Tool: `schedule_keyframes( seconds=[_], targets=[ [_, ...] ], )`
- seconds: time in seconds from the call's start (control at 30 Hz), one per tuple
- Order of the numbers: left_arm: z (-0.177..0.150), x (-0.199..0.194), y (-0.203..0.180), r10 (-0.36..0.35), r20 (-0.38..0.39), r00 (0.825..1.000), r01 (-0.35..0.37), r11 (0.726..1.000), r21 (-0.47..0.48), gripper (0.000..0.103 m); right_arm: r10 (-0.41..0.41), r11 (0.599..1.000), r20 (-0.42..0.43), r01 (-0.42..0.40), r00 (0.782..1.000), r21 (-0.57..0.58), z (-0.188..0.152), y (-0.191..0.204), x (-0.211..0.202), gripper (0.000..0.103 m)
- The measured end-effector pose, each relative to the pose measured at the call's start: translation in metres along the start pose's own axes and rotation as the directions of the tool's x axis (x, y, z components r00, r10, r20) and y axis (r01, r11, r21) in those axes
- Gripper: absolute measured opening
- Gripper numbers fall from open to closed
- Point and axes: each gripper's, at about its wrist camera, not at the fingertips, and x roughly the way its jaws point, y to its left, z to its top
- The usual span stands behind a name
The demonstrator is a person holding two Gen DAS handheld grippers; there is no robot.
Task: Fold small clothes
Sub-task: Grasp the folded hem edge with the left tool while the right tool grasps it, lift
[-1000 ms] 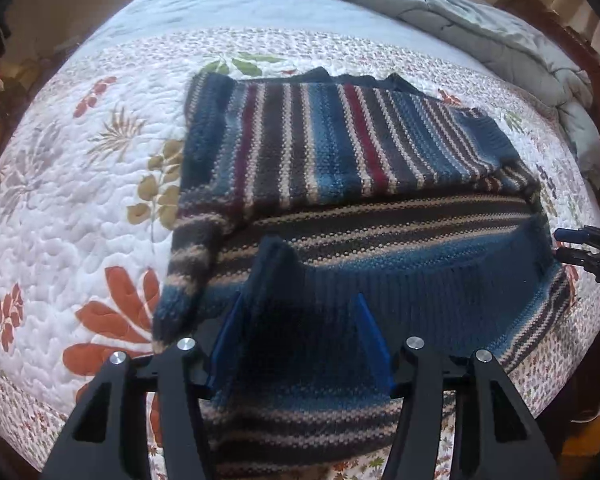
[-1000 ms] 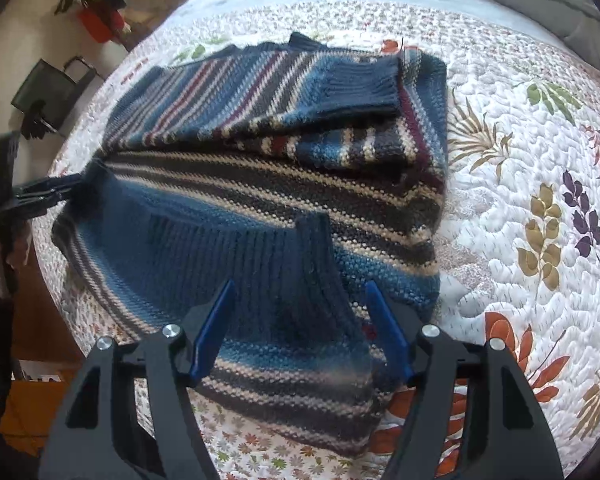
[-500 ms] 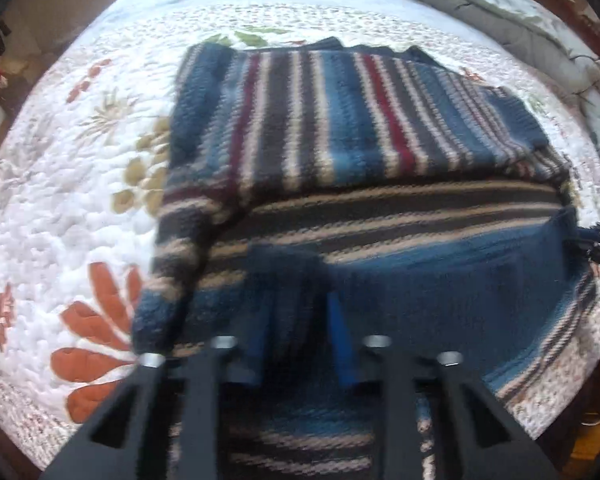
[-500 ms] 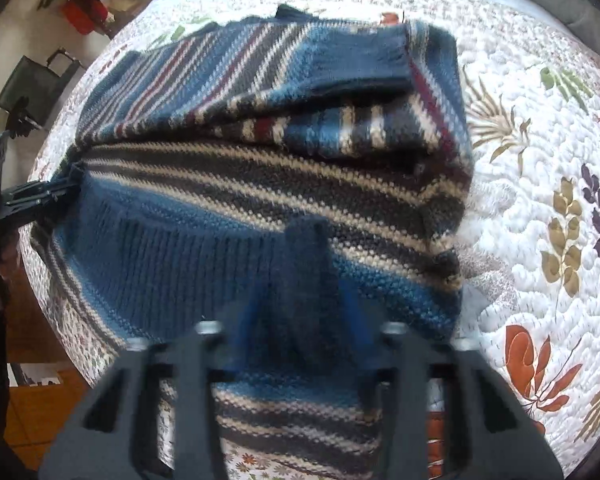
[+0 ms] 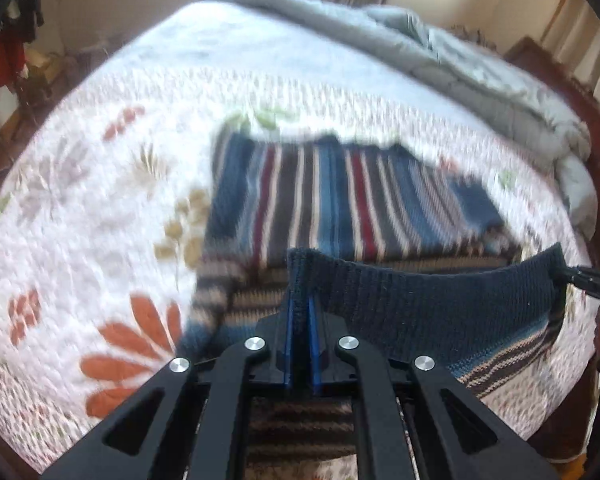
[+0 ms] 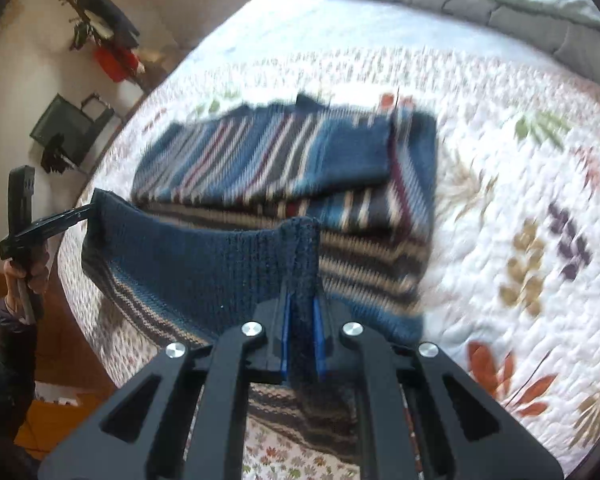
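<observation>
Sweater [image 5: 340,200] lies on quilt [image 5: 100,208], sleeves already folded across. Left gripper [image 5: 300,320] and right gripper [image 6: 302,312] each pinch the dark hem [image 6: 204,264] at opposite corners, jaws closed on knit, hem lifted taut between them, likely to carry it over evenly.

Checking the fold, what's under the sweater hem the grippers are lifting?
Under the hem: more of the sweater's striped layers on the quilt. Anything directly beneath the raised hem is hidden.
</observation>
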Motion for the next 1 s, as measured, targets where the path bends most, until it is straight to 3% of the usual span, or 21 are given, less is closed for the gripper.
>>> schedule_keyframes(
  seconds=[0.2,0.37,0.47,0.57,0.7,0.83,1.0],
  targets=[
    [0.071,0.003,-0.004,0.033,0.081,0.996,-0.032,0.999,-0.008,0.007,-0.064,0.998,0.066,0.064,0.996,0.012,0.067,-0.012,-0.003,0.008],
    [0.132,0.040,-0.003,0.080,0.104,0.991,-0.077,0.996,-0.034,0.007,-0.129,0.992,0.081,0.129,0.988,0.009,0.124,-0.026,0.017,0.008],
    [0.152,0.070,0.002,0.119,0.090,0.989,-0.115,0.992,-0.057,0.007,-0.172,0.985,0.062,0.171,0.983,0.015,0.155,-0.037,0.039,0.008],
    [0.159,0.105,0.010,0.158,0.057,0.986,-0.153,0.985,-0.075,0.007,-0.194,0.981,0.040,0.193,0.980,0.032,0.173,-0.049,0.071,0.008],
    [0.151,0.149,0.025,0.179,-0.049,0.983,-0.183,0.977,-0.108,0.008,-0.208,0.976,-0.021,0.209,0.978,0.065,0.178,-0.065,0.113,0.008],
    [0.141,0.177,0.036,0.241,-0.109,0.964,-0.250,0.965,-0.079,0.025,-0.245,0.965,-0.082,0.251,0.966,0.070,0.169,-0.077,0.147,0.010],
    [0.139,0.175,0.039,0.234,-0.123,0.964,-0.245,0.966,-0.081,0.034,-0.257,0.960,-0.099,0.266,0.961,0.091,0.160,-0.085,0.153,0.023]
  ],
)
